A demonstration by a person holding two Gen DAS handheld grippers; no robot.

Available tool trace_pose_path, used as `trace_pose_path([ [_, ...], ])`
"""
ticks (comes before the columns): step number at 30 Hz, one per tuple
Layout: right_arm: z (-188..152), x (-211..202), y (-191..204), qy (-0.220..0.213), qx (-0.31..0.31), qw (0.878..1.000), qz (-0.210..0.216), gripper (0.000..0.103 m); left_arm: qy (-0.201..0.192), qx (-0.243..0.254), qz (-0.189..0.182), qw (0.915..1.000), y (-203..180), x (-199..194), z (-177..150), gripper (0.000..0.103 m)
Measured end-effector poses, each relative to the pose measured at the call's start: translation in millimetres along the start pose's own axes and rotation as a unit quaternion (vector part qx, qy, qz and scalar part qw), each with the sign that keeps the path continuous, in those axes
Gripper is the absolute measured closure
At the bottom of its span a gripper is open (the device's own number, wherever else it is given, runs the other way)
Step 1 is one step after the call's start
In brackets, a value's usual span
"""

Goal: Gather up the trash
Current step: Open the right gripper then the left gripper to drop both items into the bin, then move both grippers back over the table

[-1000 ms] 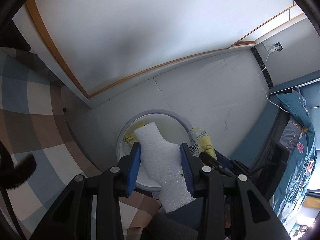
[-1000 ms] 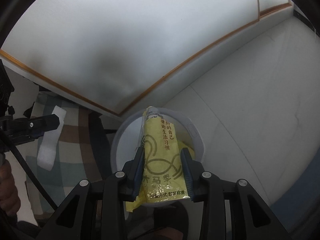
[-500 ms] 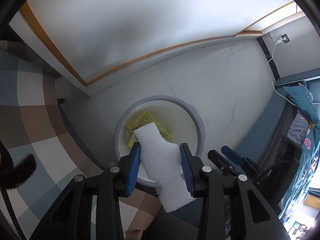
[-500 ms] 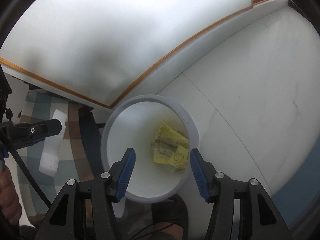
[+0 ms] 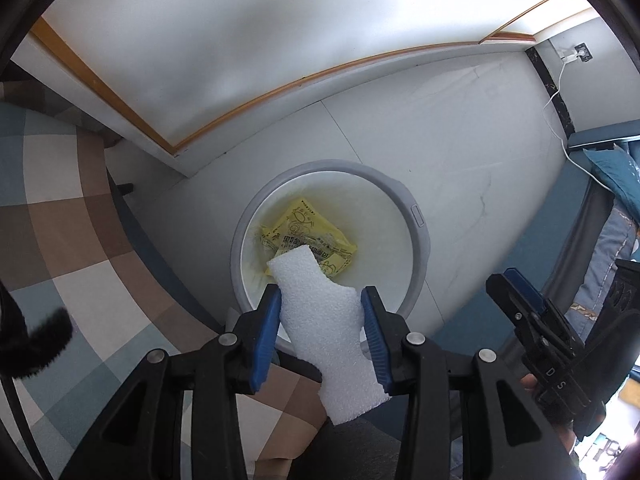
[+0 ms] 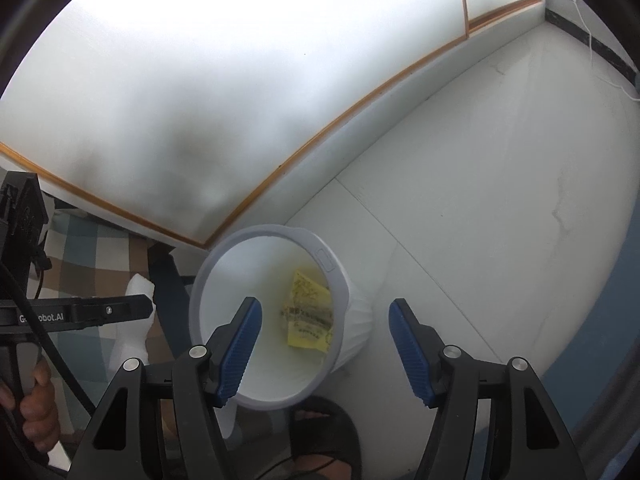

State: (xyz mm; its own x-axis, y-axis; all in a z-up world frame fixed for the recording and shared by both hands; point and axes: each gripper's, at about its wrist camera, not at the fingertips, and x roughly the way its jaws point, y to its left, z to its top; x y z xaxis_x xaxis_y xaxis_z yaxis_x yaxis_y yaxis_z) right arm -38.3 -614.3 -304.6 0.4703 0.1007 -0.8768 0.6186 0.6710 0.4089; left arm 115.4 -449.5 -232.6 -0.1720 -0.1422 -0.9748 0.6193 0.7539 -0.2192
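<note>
A white foam piece (image 5: 316, 280) sits between the blue pads of my left gripper (image 5: 321, 294), which still touch it while the jaws are opening. It hangs over the near rim of the round white bin (image 5: 416, 236). A yellow wrapper (image 5: 304, 228) lies on the bin's bottom. In the right wrist view my right gripper (image 6: 326, 304) is above the bin (image 6: 200, 280), jaws opening, with nothing between them and the wrapper (image 6: 308, 316) far below. The left gripper's finger (image 6: 120, 310) and the foam (image 6: 132, 344) show at the left.
The bin stands on a pale tiled floor beside a white board with wooden trim (image 5: 240, 60). A checked cloth (image 5: 60, 200) lies to the left, blue bedding (image 5: 612, 184) and a wall cable (image 5: 560, 80) to the right. A sandalled foot (image 6: 324, 440) is near the bin.
The right gripper let go of the yellow wrapper, which dropped into the bin, and its jaws spread wide. The left gripper sank toward the bin with the foam.
</note>
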Motion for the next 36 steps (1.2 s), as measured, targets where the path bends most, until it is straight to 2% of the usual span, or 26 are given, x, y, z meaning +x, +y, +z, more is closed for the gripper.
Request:
trace_pose_path([
  [3,0.7,-5.3,-2.7,-0.005,-0.001,1.000,0.001,0.036,0.004,-0.004,-0.001,1.0000,3.0,1.9,-0.5,0.047],
  [12,-2.3,-12.4,3.0,-0.003,-0.012,1.000,0.011,0.036,-0.019,0.006,0.019,0.9996,6.2,-12.6,-8.5,0.047],
  [15,-2.2,-17.6,10.5,-0.005,-0.023,1.000,0.007,0.032,-0.020,0.011,0.034,0.9992,7.7,-24.6,-14.1,0.047],
  [20,6.7,-37.6,26.9,-0.015,-0.036,0.999,0.011,0.029,-0.077,-0.013,0.019,0.9968,17.6,-60.3,-28.8,0.047],
  [27,16.0,-79.3,66.4,-0.058,-0.074,0.995,0.019,0.026,-0.155,-0.046,0.019,0.9867,40.6,-112.7,-53.8,0.046],
  [30,18.9,-101.5,89.5,-0.079,-0.086,0.993,0.031,0.026,-0.189,-0.059,0.019,0.9800,55.0,-137.7,-69.9,0.045],
  [33,19.6,-124.4,116.4,-0.105,-0.112,0.987,0.036,0.025,-0.226,-0.074,0.024,0.9711,71.9,-162.7,-88.8,0.037],
  [36,17.2,-150.9,147.6,-0.131,-0.143,0.980,0.049,0.024,-0.259,-0.083,0.036,0.9616,86.5,-184.2,-106.2,0.035],
])
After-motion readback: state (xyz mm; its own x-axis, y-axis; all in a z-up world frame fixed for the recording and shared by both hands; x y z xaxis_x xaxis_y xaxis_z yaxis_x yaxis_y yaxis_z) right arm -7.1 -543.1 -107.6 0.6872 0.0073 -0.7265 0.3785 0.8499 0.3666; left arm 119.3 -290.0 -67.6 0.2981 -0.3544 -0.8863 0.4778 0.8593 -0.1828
